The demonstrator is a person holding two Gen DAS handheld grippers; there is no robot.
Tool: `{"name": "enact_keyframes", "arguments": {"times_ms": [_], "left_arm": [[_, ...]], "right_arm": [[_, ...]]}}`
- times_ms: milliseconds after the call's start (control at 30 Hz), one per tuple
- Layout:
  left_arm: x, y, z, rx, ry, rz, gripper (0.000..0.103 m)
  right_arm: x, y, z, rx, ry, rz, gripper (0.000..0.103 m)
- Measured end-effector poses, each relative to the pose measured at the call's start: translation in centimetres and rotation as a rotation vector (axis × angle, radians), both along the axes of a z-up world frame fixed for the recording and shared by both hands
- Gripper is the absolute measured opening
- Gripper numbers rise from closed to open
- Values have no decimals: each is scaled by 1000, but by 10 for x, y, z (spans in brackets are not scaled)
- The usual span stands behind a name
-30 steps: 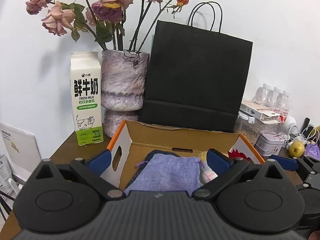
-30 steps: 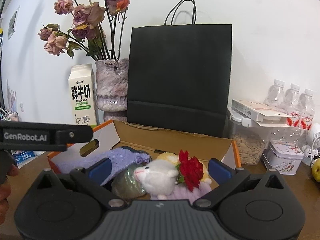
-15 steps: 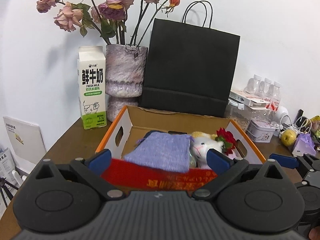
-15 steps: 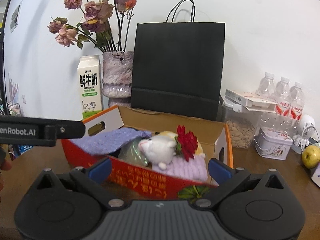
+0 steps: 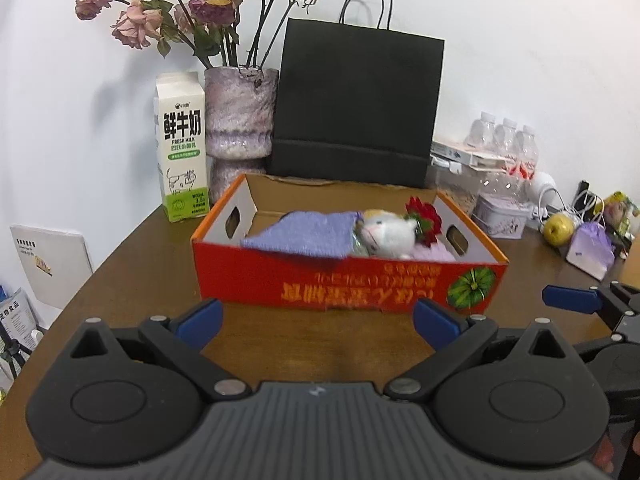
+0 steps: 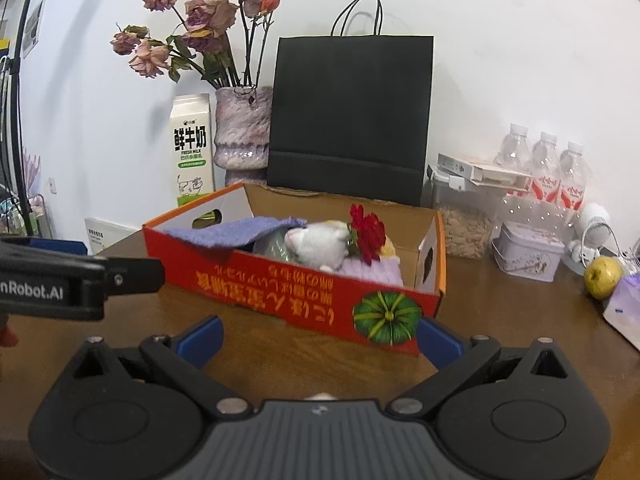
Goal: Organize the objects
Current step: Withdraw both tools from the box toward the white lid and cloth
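A red and orange cardboard box (image 5: 344, 280) sits on the brown table (image 5: 152, 264); it also shows in the right wrist view (image 6: 280, 284). In it lie a purple cloth pouch (image 5: 304, 232), a white plush toy (image 5: 386, 232), a red fabric rose (image 5: 426, 216) and a lilac knitted piece (image 6: 376, 270). My left gripper (image 5: 318, 320) is open and empty, just in front of the box. My right gripper (image 6: 320, 334) is open and empty, in front of the box's right corner.
Behind the box stand a milk carton (image 5: 182, 148), a vase of dried roses (image 5: 240, 120) and a black paper bag (image 5: 356, 104). At the right are water bottles (image 6: 556, 168), a jar (image 6: 464, 220), a tin (image 6: 528, 252), an apple (image 6: 602, 274) and a lilac pouch (image 5: 590, 246).
Both grippers have drawn back from over the box toward the table's front; the box's red front wall now shows in full. Both stay open and empty.
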State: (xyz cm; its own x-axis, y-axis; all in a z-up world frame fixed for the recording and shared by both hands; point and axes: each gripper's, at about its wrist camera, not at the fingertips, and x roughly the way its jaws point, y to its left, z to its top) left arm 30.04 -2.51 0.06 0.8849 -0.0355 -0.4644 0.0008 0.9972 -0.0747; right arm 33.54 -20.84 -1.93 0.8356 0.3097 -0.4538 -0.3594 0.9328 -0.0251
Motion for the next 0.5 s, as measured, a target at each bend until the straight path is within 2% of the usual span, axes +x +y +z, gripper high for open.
{"name": "enact_keyframes", "arguments": {"times_ms": [500], "left_arm": [[-46, -12, -26, 9, 36, -9, 103]], "right_arm": [[-52, -15, -16, -16, 34, 9, 103]]}}
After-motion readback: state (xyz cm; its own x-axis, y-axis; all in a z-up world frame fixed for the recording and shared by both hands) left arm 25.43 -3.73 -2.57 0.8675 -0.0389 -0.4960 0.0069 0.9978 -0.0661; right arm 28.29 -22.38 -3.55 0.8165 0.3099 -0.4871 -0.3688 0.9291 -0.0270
